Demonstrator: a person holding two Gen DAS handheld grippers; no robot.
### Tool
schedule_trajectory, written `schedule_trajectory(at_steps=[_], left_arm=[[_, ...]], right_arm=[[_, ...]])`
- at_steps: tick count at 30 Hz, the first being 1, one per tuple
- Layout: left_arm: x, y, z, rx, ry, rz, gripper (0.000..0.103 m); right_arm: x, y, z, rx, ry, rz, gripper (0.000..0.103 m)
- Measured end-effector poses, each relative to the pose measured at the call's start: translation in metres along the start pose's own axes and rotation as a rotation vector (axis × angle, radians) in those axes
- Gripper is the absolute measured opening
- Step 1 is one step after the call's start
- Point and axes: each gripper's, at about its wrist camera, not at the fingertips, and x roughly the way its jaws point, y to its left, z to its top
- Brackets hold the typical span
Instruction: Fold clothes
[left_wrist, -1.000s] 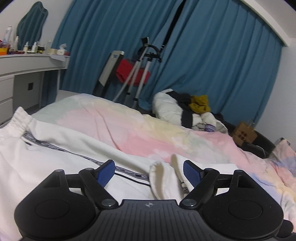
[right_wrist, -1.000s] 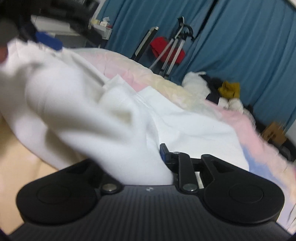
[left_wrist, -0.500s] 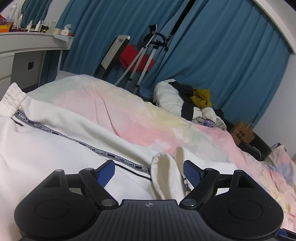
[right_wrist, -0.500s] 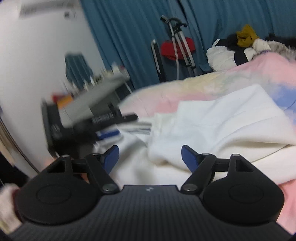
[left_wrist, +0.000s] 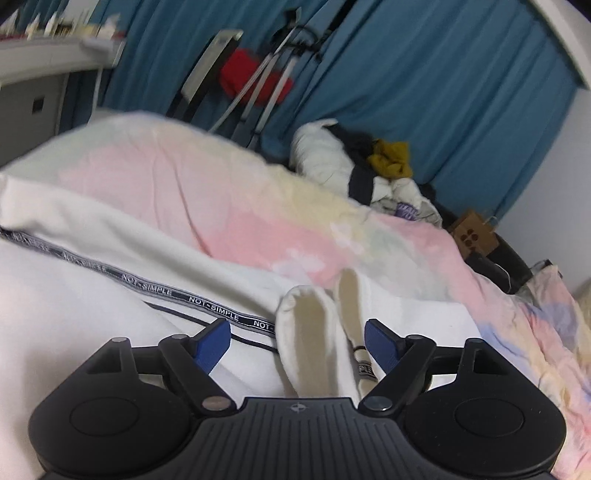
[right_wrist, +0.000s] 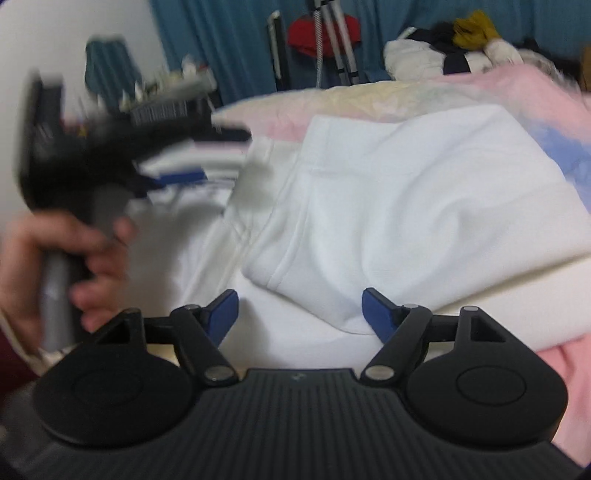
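White trousers with a black "NOT-SIMPLE" side stripe lie across the pastel bed. My left gripper is open just above them, a raised white fold standing between its fingers without being pinched. In the right wrist view the trousers lie folded over themselves. My right gripper is open and empty, with a folded corner of the cloth lying between its fingers. The left gripper shows there at the left, blurred, held by a hand.
The pastel pink and yellow bedspread covers the bed. A pile of clothes lies at its far side. A folded stand with something red leans against blue curtains. A white desk stands at left.
My right gripper let go of the white cloth, opened and drew back. My left gripper stayed open and shifted slightly along the trousers.
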Motion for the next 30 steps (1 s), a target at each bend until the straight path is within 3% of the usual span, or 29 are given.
schedule_trajectory(at_steps=[2,7,9,10,11,16,20,25,28,30], left_arm=[[0.013,0.006,0.008,-0.044,0.025,-0.018,0.076],[0.049,0.013,0.027,-0.124,0.104,-0.029,0.054],[0.057,0.008,0.031,-0.111,0.127,-0.017,0.039],[0.06,0.005,0.033,-0.103,0.139,-0.011,0.037],[0.061,0.001,0.034,-0.079,0.14,0.008,0.023],[0.053,-0.015,0.048,-0.02,0.105,0.025,0.01],[0.049,-0.025,0.066,-0.016,0.015,0.035,0.01],[0.088,-0.016,0.056,-0.007,0.111,0.098,0.013],[0.08,-0.005,0.053,-0.067,0.095,0.051,0.024],[0.063,-0.002,0.054,-0.073,0.077,0.035,0.039]], right_arm=[[-0.013,-0.012,0.006,0.086,-0.029,0.016,0.075],[-0.03,-0.041,0.008,0.255,-0.066,0.005,0.075],[-0.028,-0.05,0.01,0.289,-0.074,0.003,0.075],[-0.029,-0.053,0.01,0.303,-0.08,0.001,0.075],[-0.03,-0.056,0.011,0.315,-0.088,-0.002,0.075],[-0.032,-0.07,0.015,0.371,-0.119,-0.011,0.075],[-0.04,-0.077,0.016,0.406,-0.152,-0.015,0.075],[-0.045,-0.092,0.02,0.462,-0.167,-0.016,0.075],[-0.047,-0.12,0.019,0.575,-0.168,0.008,0.075],[-0.05,-0.147,0.016,0.688,-0.156,0.049,0.076]])
